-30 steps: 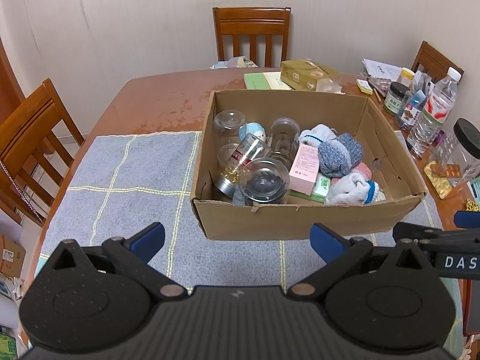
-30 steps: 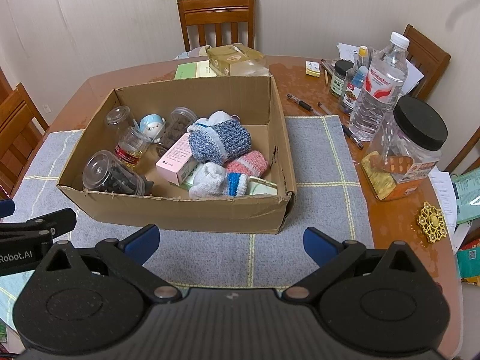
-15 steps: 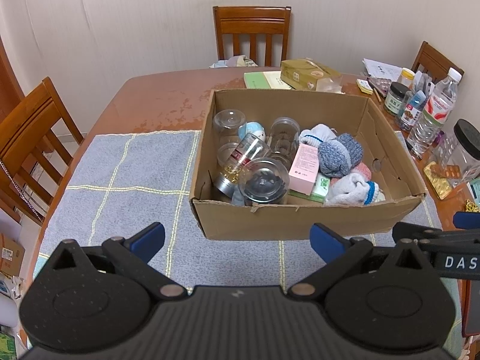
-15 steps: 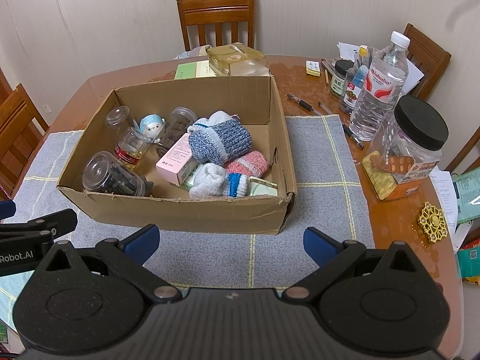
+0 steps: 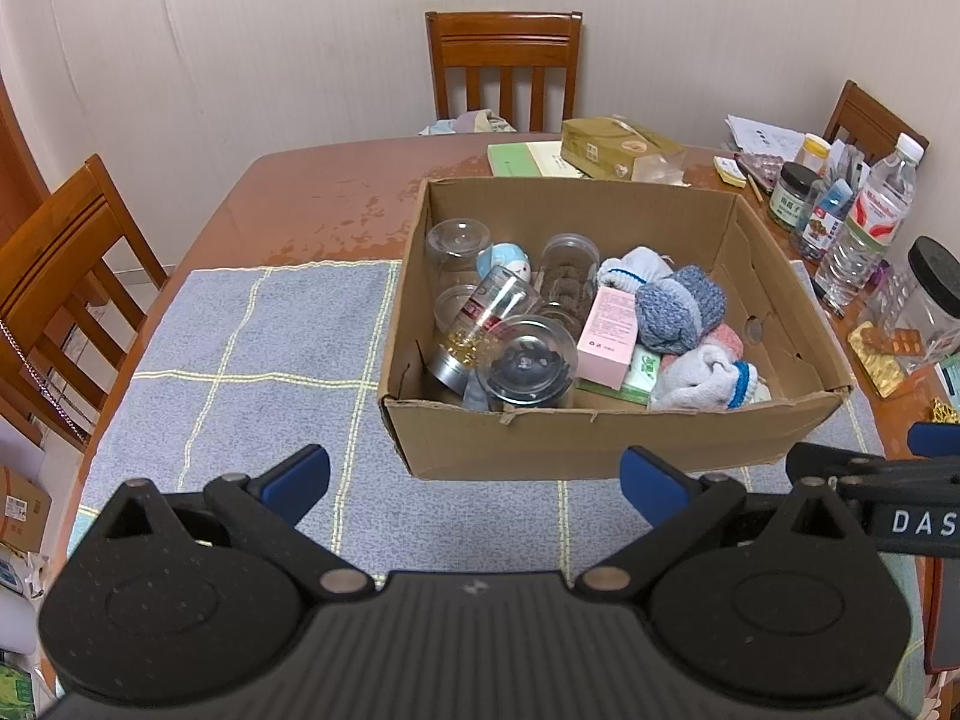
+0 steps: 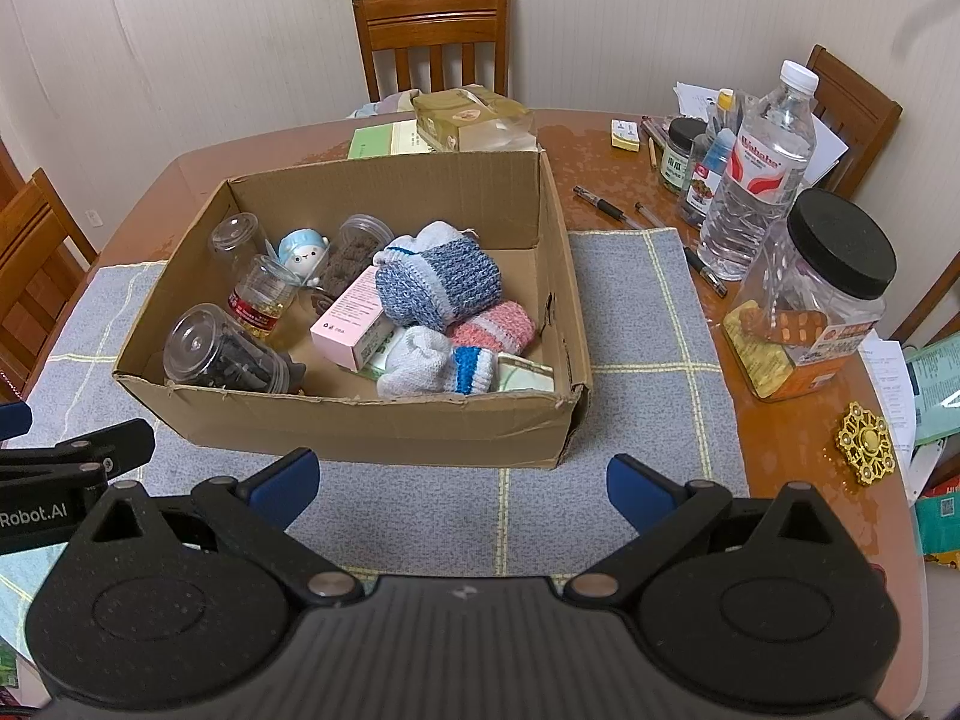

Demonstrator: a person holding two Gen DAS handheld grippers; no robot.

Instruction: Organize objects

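An open cardboard box (image 5: 600, 438) (image 6: 360, 420) stands on a blue-grey cloth. Inside lie several clear jars (image 5: 531, 363) (image 6: 222, 357), a small white and blue figurine (image 5: 507, 258) (image 6: 303, 249), a pink carton (image 5: 609, 327) (image 6: 351, 324) and rolled socks: blue-grey (image 5: 678, 306) (image 6: 438, 285), pink (image 6: 495, 327) and white with blue stripe (image 5: 702, 378) (image 6: 438, 369). My left gripper (image 5: 474, 480) is open and empty in front of the box's near wall. My right gripper (image 6: 462, 480) is open and empty, also in front of the box.
The blue-grey cloth (image 5: 252, 348) (image 6: 648, 360) covers the near table. At the right stand a water bottle (image 6: 756, 174), a black-lidded plastic jar (image 6: 810, 306), small bottles (image 5: 792, 195), pens (image 6: 606, 207) and a gold ornament (image 6: 864, 441). A book and gold bag (image 5: 612, 150) lie behind the box. Wooden chairs (image 5: 504, 72) surround the table.
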